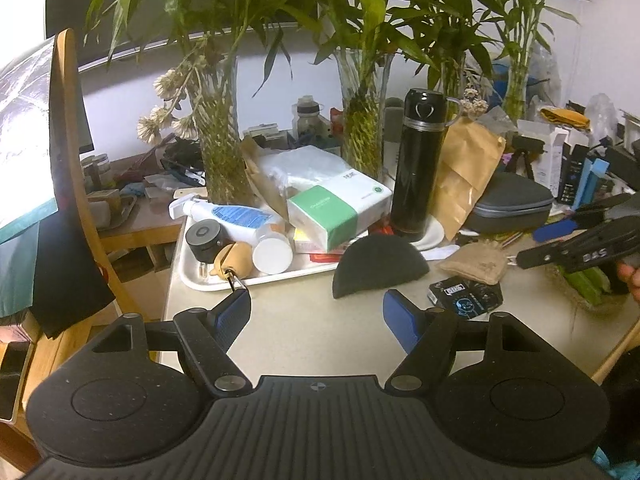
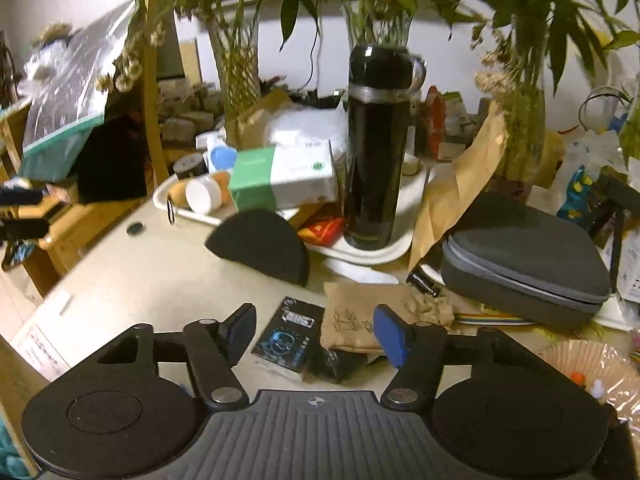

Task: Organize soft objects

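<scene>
Tan burlap pouch [image 2: 352,322] flat on table, beside dark half-round pad [image 2: 260,246].

- Burlap pouch [image 2: 352,324]: near edge covered by the right gripper's blue pad; printed drawing too faint to be read.
- Small black packet [image 2: 289,334]: lettering too small to be read.
- Tissue box [image 2: 282,178]: label smeared by motion blur in the right wrist view.
- Hand [image 1: 630,276]: cut off by the right edge of the left wrist view.
- White tray [image 1: 256,278]: far part hidden under piled items.
- Woven basket [image 1: 588,296]: contents partly hidden behind the right gripper [image 1: 520,258].
</scene>
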